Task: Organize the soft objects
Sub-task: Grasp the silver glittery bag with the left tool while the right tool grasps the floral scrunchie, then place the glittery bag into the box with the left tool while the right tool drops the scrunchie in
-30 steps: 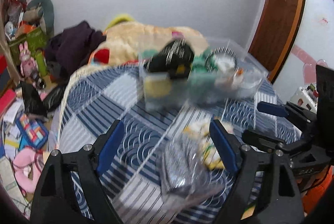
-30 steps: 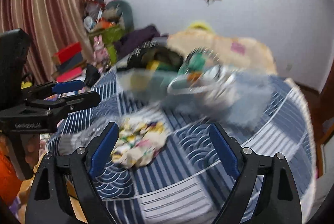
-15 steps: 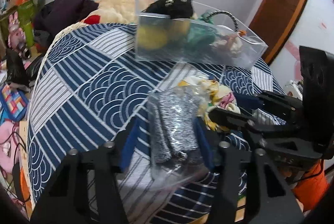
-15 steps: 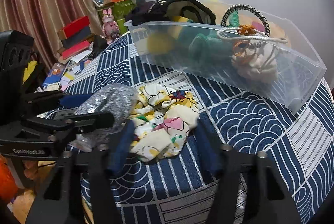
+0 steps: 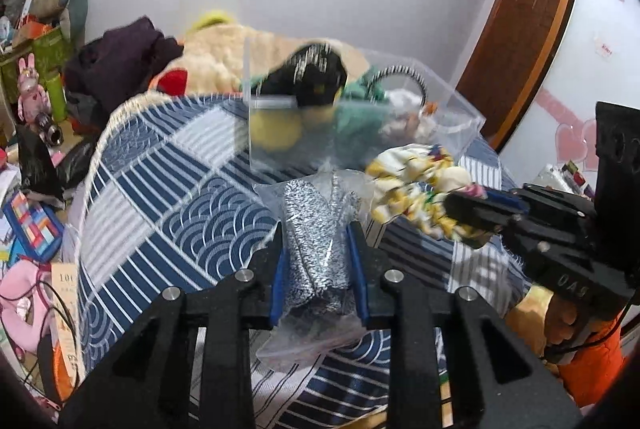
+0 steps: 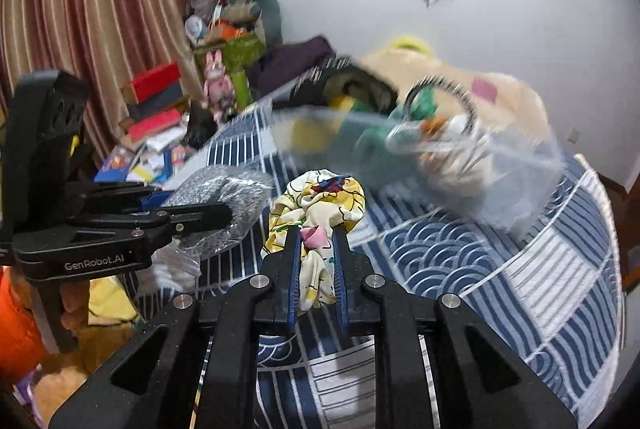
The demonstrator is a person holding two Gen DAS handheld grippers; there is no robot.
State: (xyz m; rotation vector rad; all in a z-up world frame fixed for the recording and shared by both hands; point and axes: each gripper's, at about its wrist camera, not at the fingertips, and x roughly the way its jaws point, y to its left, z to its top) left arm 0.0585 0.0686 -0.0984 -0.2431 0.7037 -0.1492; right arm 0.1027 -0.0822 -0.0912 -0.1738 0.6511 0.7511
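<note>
Left gripper (image 5: pixel 318 253): clamped on the silver-grey knit bundle in a clear plastic bag (image 5: pixel 316 229), which sits between the blue pads and hangs over the bed.
Right gripper (image 6: pixel 316 261): clamped on the yellow-and-white printed cloth (image 6: pixel 316 205), bunched up between its pads.
Bed (image 5: pixel 176 189): covered in a navy and white patchwork quilt with wave and stripe panels; it carries everything.
Clear plastic bin (image 5: pixel 452 101): stands on the quilt beyond both held items, already holding a black cap, something yellow, something green and a striped loop.
Step in hand: both items look gripped and raised off the quilt, so the carry to the bin seems to be under way.
Next move: each bundle needs to go over the near wall of the bin before the pads let go; the slack bag may snag on the rim.
Hard to make out: the bin and its contents are motion-blurred in both views; the bag's lower end is hidden behind the left gripper.
</note>
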